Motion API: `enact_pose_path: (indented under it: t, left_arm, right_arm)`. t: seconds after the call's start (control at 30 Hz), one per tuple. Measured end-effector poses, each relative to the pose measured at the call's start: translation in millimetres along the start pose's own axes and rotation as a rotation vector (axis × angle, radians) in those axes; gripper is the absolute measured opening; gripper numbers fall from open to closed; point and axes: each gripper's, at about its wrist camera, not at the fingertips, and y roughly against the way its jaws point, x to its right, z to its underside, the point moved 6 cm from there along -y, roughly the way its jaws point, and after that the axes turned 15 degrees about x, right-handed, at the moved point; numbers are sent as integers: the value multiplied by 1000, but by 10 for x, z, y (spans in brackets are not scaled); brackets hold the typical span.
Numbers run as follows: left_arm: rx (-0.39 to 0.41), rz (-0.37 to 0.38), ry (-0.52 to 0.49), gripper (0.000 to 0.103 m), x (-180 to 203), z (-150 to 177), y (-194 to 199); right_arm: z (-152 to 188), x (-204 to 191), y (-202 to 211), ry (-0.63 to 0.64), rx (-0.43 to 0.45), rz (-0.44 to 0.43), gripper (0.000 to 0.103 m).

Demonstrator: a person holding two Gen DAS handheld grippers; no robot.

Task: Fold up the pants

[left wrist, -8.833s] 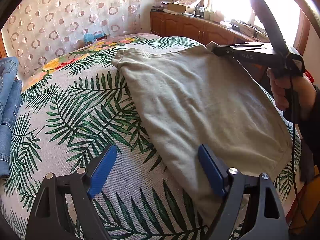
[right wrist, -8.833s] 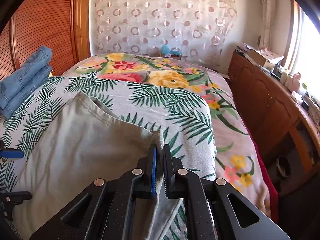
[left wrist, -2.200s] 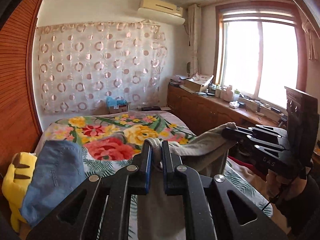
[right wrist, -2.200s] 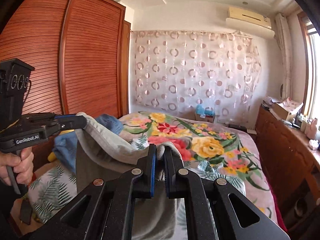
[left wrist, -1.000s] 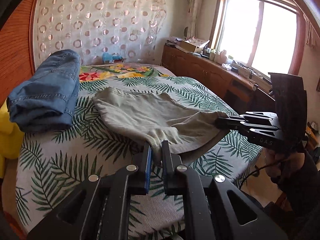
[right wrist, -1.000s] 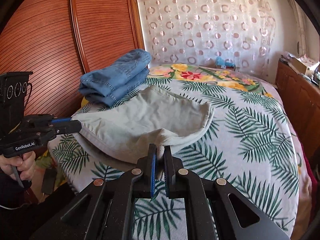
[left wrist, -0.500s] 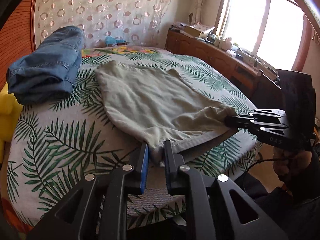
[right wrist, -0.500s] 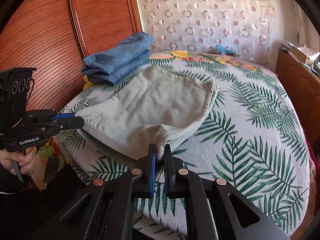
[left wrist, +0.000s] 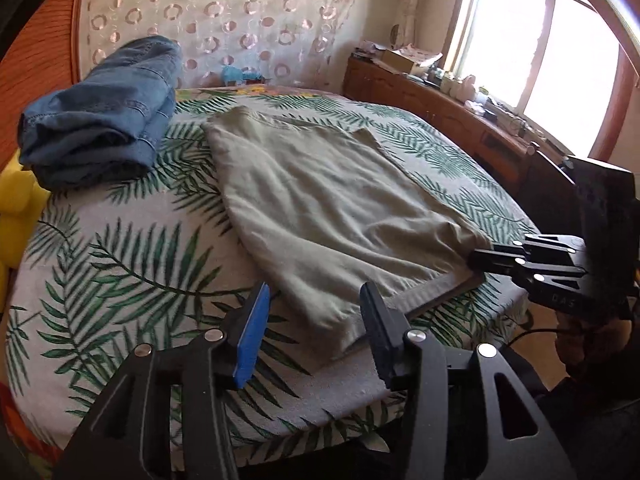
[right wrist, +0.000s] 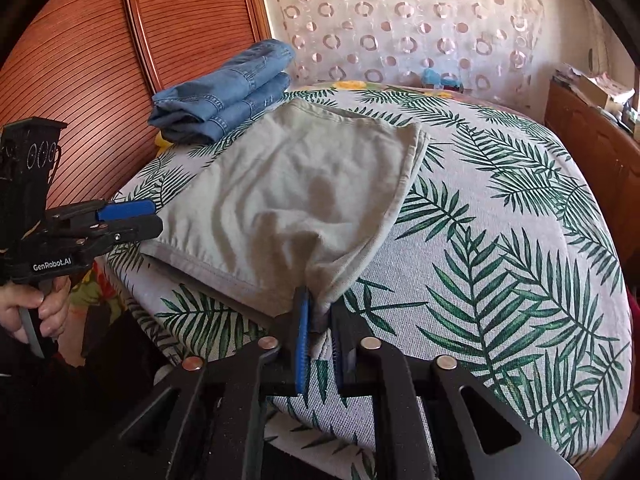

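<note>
Pants (left wrist: 320, 208), grey-green and folded, are laid flat on the leaf-print bedspread (left wrist: 120, 264), their near edge close to the near edge of the bed. Compared with half a second earlier, the left gripper (left wrist: 314, 320) has just been opening: its jaws now stand well apart, and the near left corner of the cloth lies loose between them. The right gripper (right wrist: 320, 332) has also just been opening; its jaws are parted slightly, with the near right corner between them. Folded blue jeans (left wrist: 100, 124) are stacked at the far left. A patterned curtain (left wrist: 224, 20) hangs behind; a wooden sideboard (left wrist: 432, 108) and window (left wrist: 532, 44) stand at the right.
</note>
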Motion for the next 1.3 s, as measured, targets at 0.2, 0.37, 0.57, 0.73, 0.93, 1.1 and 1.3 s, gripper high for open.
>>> enact_pose_path:
  t: [0.2, 0.37, 0.57, 0.73, 0.93, 1.1, 1.3]
  left_arm:
    - [-22, 3, 3, 32, 6, 112, -20]
    - [-32, 12, 27, 32, -9, 191, -16]
    - [-27, 14, 18, 28, 20, 196, -5]
    - [-20, 39, 10, 16, 73, 172, 15]
    - [20, 67, 11, 12, 104, 63, 125]
    - [79, 87, 10, 12, 165, -137, 302]
    - [136, 105, -16, 12, 274, -370, 454]
  right_arm:
    - [15, 16, -54, 13, -1, 25, 22]
    - [71, 17, -99, 0, -21, 21, 22]
    - [81, 16, -111, -6, -20, 13, 22]
    - [79, 7, -123, 5, -26, 13, 19]
    - [56, -6, -95, -2, -16, -14, 9]
    - [-49, 30, 30, -27, 25, -45, 9]
    - [-228, 51, 237, -7, 83, -41, 8]
